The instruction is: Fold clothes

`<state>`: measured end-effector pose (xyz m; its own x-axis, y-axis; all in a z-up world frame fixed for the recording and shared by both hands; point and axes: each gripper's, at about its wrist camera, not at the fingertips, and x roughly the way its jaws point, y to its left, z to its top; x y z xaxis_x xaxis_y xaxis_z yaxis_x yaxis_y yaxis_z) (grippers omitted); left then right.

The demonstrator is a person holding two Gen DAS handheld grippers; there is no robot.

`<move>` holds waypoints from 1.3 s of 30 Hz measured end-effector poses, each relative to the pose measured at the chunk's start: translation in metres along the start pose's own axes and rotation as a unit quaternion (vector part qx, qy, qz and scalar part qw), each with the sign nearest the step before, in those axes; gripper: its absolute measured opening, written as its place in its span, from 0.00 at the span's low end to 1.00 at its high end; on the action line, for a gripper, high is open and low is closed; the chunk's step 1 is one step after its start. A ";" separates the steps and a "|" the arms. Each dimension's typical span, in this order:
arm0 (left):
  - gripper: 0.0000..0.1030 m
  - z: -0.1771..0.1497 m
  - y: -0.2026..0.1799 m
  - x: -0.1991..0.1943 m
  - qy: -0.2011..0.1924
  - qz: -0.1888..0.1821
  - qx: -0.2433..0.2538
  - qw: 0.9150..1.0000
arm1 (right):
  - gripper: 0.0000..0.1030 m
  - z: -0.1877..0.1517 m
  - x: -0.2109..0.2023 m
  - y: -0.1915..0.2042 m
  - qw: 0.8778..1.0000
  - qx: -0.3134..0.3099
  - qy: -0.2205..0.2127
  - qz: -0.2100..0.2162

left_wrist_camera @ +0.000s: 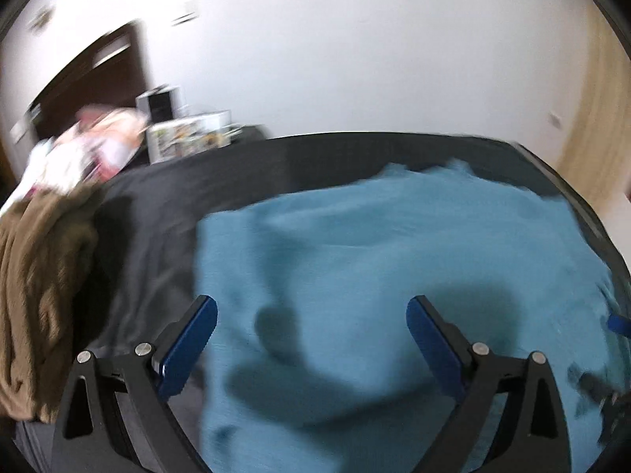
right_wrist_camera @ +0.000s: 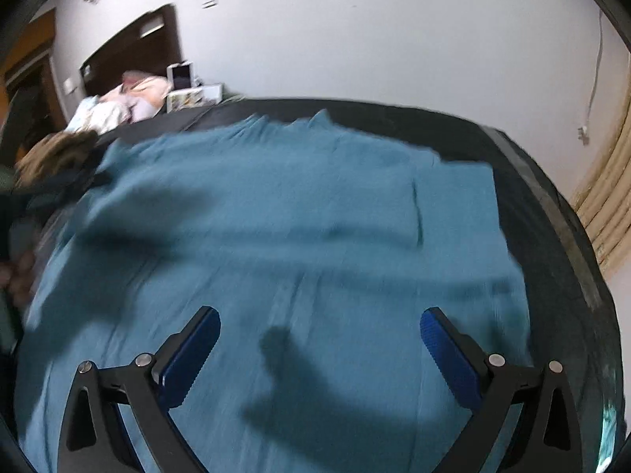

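A teal garment [left_wrist_camera: 374,244] lies spread across the dark table [left_wrist_camera: 157,205], blurred by motion. My left gripper [left_wrist_camera: 311,315] hovers over the garment's left portion, open, with nothing between its blue pads [left_wrist_camera: 189,343]. In the right wrist view the same teal garment [right_wrist_camera: 295,216] fills most of the dark table [right_wrist_camera: 552,213], with a folded flap toward the right. My right gripper [right_wrist_camera: 319,327] is open above the cloth's near middle, its blue pads [right_wrist_camera: 449,354] wide apart and empty. The tip of the right gripper [left_wrist_camera: 619,323] shows at the left view's right edge.
A brown knitted garment [left_wrist_camera: 43,276] is heaped at the table's left edge, also visible as a brown heap [right_wrist_camera: 55,153]. Beyond the table stand a bed with pale bedding [right_wrist_camera: 118,102], a dark headboard [right_wrist_camera: 130,47] and white boxes [left_wrist_camera: 189,134]. Beige curtains [right_wrist_camera: 607,205] hang at right.
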<state>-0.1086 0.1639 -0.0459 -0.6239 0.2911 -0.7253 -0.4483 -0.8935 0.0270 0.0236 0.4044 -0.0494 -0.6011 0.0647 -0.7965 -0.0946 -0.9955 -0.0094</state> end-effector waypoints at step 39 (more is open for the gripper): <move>0.96 -0.107 -0.117 -0.071 0.048 -0.113 0.151 0.981 | 1.00 -0.095 -0.039 0.015 1.000 0.018 0.006 -0.017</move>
<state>0.0564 0.2108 -0.0715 -0.4295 0.4235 -0.7976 -0.7468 -0.6631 0.0501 0.1211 0.3807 -0.0762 -0.5874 0.0972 -0.8035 -0.1430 -0.9896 -0.0152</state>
